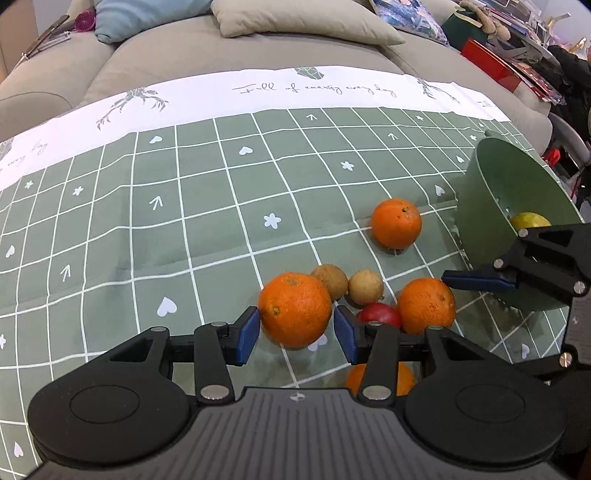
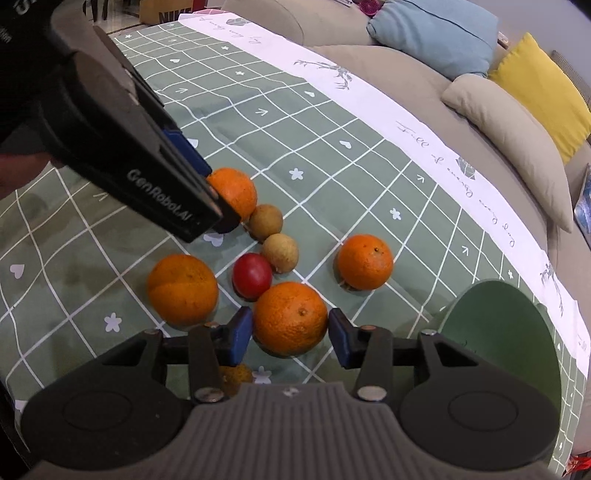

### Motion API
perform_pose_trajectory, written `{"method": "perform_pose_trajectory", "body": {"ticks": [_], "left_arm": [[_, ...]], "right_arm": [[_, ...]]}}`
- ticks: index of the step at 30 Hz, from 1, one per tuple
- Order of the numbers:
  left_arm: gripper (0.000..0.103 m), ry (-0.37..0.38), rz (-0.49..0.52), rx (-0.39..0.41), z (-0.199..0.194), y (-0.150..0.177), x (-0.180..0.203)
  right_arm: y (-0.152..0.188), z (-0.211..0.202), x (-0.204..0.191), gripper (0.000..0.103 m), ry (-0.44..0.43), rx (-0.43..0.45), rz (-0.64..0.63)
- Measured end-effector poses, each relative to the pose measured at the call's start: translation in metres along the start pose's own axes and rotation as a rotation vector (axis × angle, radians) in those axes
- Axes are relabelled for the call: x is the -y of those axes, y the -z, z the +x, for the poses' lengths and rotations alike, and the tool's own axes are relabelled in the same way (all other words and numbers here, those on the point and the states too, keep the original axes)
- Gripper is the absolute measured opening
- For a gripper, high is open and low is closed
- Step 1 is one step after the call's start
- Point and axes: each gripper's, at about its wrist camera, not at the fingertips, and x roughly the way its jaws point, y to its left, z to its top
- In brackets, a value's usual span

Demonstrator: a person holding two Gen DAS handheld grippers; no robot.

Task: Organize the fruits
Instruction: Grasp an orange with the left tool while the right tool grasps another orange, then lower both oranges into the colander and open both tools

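Note:
Several oranges, two brown round fruits [image 1: 347, 286] and a red fruit [image 1: 378, 314] lie on the green checked tablecloth [image 1: 184, 221]. My left gripper [image 1: 295, 328] is open, its blue pads on either side of an orange [image 1: 295, 308] with small gaps. My right gripper [image 2: 290, 334] is open around another orange [image 2: 290, 317], pads just beside it. A green bowl [image 1: 517, 206] at the right holds a yellow-green fruit [image 1: 530, 221]. In the right wrist view the left gripper [image 2: 207, 184] reaches the far orange [image 2: 234, 190], and the bowl [image 2: 495, 325] sits at lower right.
A lone orange [image 1: 396, 223] lies near the bowl, another orange [image 2: 183, 290] left of the red fruit [image 2: 252, 276]. A beige sofa with cushions [image 1: 295, 22] runs behind the table. Clutter and a red box [image 1: 491, 61] lie at far right.

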Motion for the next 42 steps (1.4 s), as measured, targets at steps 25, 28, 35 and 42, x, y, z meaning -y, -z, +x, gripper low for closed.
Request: {"method": "perform_pose_trajectory", "body": {"ticks": [25, 28, 35, 42], "left_arm": [[0.042, 0.08, -0.123, 0.129, -0.076, -0.002, 0.029], [0.042, 0.108, -0.09, 0.15, -0.085, -0.013, 0.044], [0.042, 0.14, 0.013, 0.155, -0.085, -0.043, 0.092], [0.042, 0.182, 0.105, 0.099, -0.058, -0.07, 0.138]], "right_arm": [[0.006, -0.091, 0.0, 0.038, 0.056, 0.206, 0.052], [0.012, -0.111, 0.014, 0.038, 0.067, 0.243, 0.104], [0.041, -0.138, 0.068, 0.039, 0.108, 0.262, 0.262], [0.074, -0.13, 0.12, 0.039, 0.13, 0.215, 0.377]]}}
